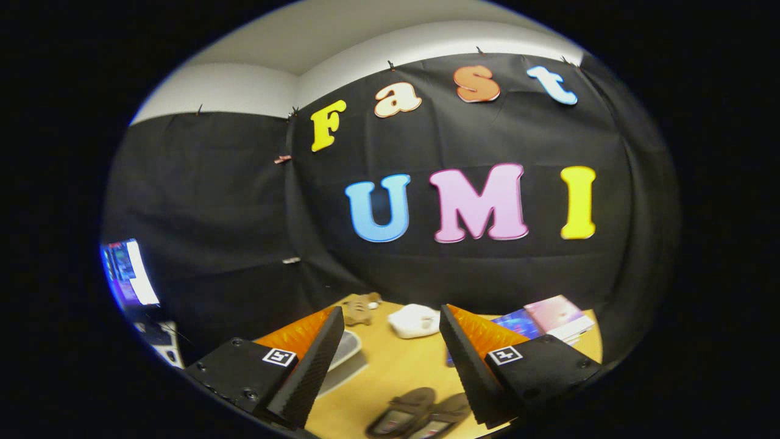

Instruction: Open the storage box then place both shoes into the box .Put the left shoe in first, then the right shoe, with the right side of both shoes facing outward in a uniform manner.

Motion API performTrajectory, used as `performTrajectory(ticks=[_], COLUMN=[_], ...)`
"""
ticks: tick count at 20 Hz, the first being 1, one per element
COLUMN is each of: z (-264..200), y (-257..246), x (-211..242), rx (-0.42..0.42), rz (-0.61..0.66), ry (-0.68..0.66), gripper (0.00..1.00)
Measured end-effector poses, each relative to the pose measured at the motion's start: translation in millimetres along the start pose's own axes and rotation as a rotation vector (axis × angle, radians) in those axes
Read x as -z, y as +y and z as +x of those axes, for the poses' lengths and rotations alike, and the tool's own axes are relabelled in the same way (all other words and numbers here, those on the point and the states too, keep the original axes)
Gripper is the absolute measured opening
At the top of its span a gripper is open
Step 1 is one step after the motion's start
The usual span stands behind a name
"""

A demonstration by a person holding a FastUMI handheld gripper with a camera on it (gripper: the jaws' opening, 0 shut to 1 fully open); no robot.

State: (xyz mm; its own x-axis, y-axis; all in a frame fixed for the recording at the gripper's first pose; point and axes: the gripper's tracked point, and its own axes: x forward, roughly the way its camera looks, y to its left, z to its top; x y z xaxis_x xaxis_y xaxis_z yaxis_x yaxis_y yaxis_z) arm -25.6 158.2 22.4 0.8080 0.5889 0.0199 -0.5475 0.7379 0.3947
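Observation:
Two dark brown shoes (420,413) lie side by side on the wooden table (396,366), low between my fingers and close to me. My gripper (390,329) is held above the table, open, with nothing between its black ribbed fingers (317,366). A grey-white storage box (344,356) sits on the table just behind the left finger, partly hidden by it; I cannot tell whether its lid is up or down.
Beyond the fingers a white object (414,320) and a small brown plush toy (361,306) lie at the table's far edge. Books or booklets (551,317) lie behind the right finger. A lit screen (131,271) stands off to the left.

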Motion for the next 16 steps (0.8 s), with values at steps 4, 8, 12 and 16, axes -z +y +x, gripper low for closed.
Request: performTrajectory(ticks=[4,8,12,16], z=[30,51,78,104], y=[42,82,106,105], x=[26,62,121,188], rx=[-0.169,-0.326,-0.408,-0.423], rz=[0.151,0.309,0.518,0.716], ry=[0.082,0.19,0.371,0.515], gripper=[0.97,0.97,0.97,0.97])
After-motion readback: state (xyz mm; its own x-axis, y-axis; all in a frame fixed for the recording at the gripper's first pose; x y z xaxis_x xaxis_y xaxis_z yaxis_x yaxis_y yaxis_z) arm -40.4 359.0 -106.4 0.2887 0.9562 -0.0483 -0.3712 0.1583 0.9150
